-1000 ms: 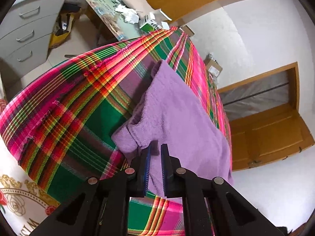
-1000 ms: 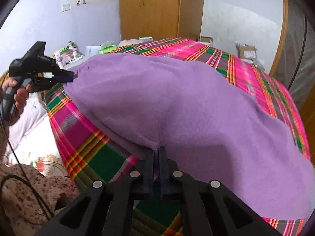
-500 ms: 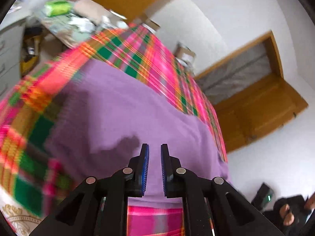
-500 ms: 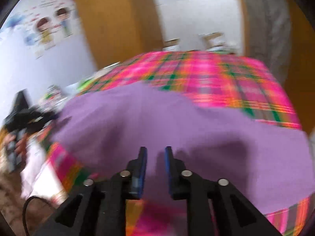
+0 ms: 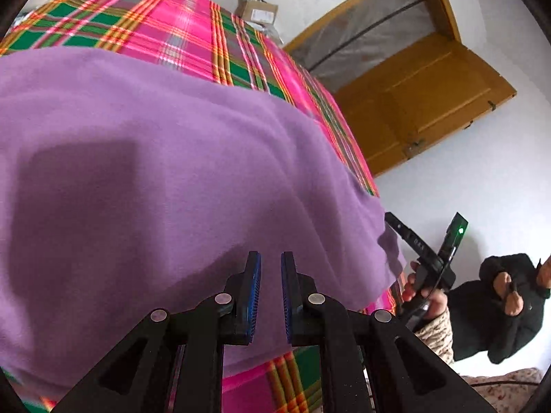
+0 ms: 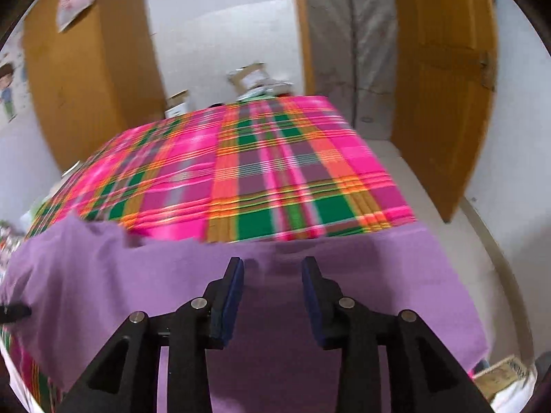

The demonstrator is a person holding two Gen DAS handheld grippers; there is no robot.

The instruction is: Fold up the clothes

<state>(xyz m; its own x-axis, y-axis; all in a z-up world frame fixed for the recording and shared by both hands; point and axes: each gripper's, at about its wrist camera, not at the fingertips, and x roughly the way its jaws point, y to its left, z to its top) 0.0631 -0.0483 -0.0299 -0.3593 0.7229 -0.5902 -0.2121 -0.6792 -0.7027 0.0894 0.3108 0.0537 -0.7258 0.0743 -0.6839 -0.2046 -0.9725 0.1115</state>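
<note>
Purple garment (image 5: 165, 158) lies spread flat on the plaid bedcover (image 6: 275, 172), no fold visible yet, so folding looks barely begun. Left gripper (image 5: 270, 289) hovers slightly parted, empty; right gripper (image 6: 272, 296) gapes wide, holding nothing.

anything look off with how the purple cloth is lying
Mostly fine: the purple cloth lies flat on the plaid bedcover. Its far-left corner is rumpled instead of lying straight. Both tongs, left and right, are open, holding nothing.
</note>
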